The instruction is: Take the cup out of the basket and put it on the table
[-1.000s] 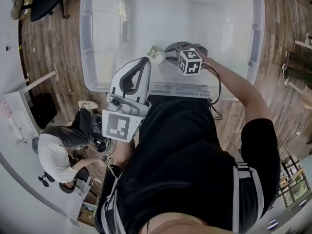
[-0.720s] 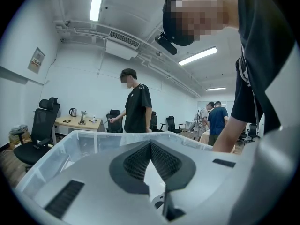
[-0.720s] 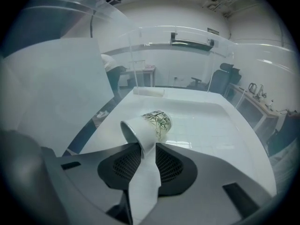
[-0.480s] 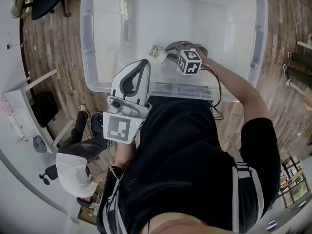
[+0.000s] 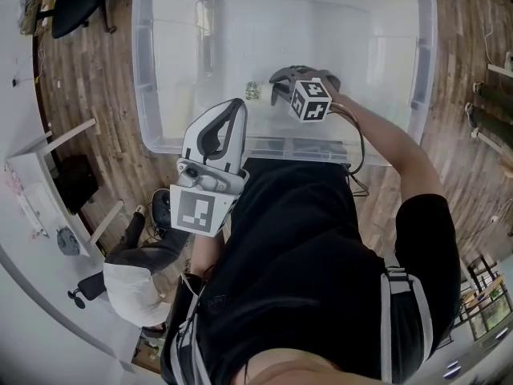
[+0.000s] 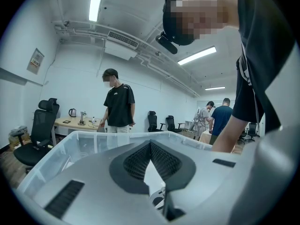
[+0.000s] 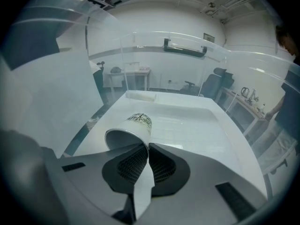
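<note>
A white paper cup (image 7: 130,129) with a dark print on its base end lies tilted inside the clear plastic basket (image 5: 144,95), mouth toward my right gripper. That gripper (image 7: 146,146) is shut on the cup's rim. From the head view the cup (image 5: 253,91) is a small pale shape just left of the right gripper (image 5: 275,89), low in the basket near its front wall. My left gripper (image 5: 238,104) hangs at the basket's front edge, outside it, jaws shut on nothing. The left gripper view shows its closed jaws (image 6: 150,144) over the basket wall (image 6: 70,144).
The basket stands on a wood floor (image 5: 88,79); the basket's white bottom (image 7: 187,125) shows nothing else. A person (image 5: 132,283) crouches at the lower left. Other people (image 6: 117,102), office chairs (image 6: 40,130) and a desk (image 6: 77,122) stand beyond the basket.
The right gripper has shifted slightly with the cup, which now looks smaller and more turned. The left gripper has stayed put. The bystander at lower left has moved downward.
</note>
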Motion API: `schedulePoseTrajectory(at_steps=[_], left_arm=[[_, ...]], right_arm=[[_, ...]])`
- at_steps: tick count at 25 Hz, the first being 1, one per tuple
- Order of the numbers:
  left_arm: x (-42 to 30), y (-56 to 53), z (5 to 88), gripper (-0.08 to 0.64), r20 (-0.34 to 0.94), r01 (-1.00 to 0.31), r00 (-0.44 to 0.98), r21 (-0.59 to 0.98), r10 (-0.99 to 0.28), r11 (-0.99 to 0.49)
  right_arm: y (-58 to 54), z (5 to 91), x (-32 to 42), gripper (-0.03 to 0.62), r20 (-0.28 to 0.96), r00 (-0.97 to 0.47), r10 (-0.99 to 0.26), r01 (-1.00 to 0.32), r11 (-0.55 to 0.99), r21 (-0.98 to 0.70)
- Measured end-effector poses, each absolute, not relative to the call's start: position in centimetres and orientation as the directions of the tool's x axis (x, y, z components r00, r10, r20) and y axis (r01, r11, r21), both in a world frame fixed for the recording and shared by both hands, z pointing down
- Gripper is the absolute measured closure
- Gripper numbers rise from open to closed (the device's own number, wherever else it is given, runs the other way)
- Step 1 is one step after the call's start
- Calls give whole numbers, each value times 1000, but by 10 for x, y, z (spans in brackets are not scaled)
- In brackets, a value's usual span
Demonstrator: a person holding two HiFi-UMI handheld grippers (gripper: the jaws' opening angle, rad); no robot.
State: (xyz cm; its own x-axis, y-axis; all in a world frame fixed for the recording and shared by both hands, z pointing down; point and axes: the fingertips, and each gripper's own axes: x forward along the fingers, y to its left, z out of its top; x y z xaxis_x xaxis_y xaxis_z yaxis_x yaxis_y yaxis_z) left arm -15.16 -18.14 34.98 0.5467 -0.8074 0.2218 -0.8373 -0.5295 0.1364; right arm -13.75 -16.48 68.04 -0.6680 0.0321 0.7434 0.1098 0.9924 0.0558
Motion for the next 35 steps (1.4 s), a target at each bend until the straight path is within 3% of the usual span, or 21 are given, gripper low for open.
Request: schedulePoseTrajectory(at_steps=[17, 35], left_arm=[[-144, -177, 341, 541, 157, -815, 578, 159, -801, -557], [-140, -162, 334, 541, 116, -792, 609, 146, -784, -593]], right_arm=[[-207, 591, -130, 566, 675, -732, -96, -92, 995, 43], [-213, 465, -88, 566, 521, -775, -358, -385, 921, 60]])
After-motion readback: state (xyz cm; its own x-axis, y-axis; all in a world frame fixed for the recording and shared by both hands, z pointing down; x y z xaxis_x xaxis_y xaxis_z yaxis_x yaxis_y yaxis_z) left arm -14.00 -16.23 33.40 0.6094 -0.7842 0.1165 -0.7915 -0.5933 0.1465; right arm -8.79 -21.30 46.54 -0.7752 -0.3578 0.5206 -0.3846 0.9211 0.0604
